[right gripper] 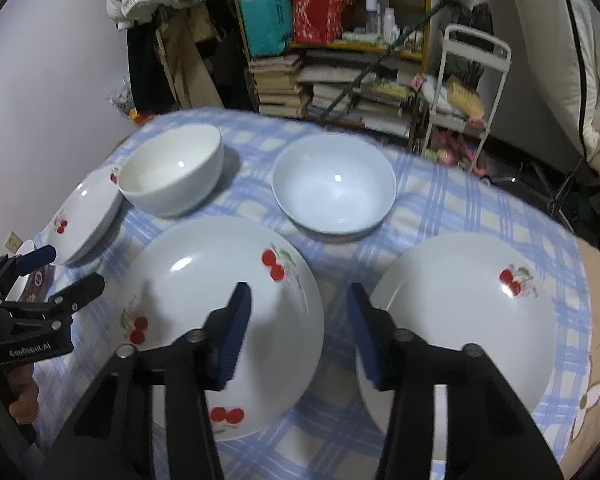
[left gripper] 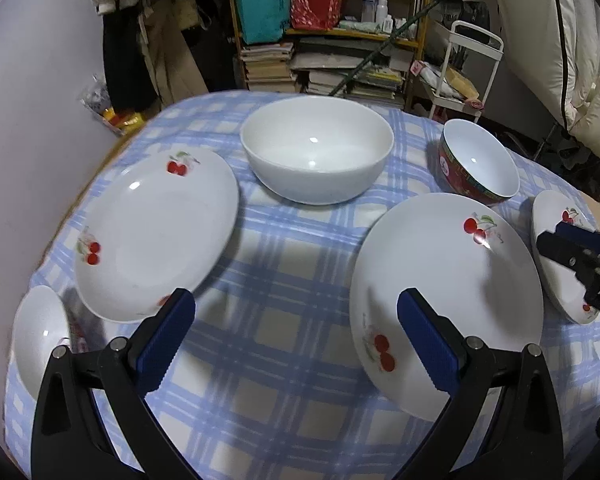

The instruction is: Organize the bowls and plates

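We hold left gripper (left gripper: 296, 340) and right gripper (right gripper: 298, 334) fingers apart, empty, above the checked cloth (left gripper: 284, 240) | three cherry plates (right gripper: 228, 320) and bowls (left gripper: 316, 152) lie spread, unstacked | risk: glazed rims slip from pads; plates chip if stacked carelessly.

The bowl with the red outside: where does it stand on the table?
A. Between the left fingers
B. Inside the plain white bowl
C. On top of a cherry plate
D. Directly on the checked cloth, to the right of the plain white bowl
D: in the left wrist view the red-sided bowl sits on the checked cloth, right of the plain white bowl, apart from it.
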Tool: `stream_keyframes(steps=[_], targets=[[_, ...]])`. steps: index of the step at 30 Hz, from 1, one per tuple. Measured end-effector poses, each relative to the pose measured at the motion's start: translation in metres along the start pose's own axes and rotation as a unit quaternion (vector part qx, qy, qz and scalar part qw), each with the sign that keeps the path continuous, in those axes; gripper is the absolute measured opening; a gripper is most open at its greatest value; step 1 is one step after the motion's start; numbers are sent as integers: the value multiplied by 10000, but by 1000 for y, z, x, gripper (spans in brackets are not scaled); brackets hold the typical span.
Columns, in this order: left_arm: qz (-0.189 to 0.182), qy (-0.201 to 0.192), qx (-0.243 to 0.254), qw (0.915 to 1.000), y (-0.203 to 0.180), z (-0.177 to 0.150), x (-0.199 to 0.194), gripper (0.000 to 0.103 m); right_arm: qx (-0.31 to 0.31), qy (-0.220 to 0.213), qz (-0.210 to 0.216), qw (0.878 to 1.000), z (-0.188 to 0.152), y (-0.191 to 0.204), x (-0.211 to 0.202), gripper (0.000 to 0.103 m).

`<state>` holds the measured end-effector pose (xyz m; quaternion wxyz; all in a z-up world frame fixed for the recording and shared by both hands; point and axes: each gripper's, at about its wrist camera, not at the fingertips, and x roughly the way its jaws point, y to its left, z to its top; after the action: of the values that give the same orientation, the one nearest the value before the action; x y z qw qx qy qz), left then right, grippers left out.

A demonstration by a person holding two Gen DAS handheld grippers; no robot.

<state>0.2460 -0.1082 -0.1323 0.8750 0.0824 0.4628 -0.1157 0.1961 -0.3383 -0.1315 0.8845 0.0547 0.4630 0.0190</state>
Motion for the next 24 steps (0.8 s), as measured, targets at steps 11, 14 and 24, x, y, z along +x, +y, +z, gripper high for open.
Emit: stream_keyframes(steps=[11, 14, 24], targets=[[-322, 327, -113, 9989, 0, -3, 21, 73, 89, 452, 92, 9989, -7, -4, 22, 33], [-518, 468, -74, 9975, -2, -3, 28, 62, 147, 531, 151, 9984, -8, -5, 26, 31], [-769, 766, -23, 9941, -10, -3, 39, 21, 266, 619, 93, 9977, -11, -12, 32, 8]])
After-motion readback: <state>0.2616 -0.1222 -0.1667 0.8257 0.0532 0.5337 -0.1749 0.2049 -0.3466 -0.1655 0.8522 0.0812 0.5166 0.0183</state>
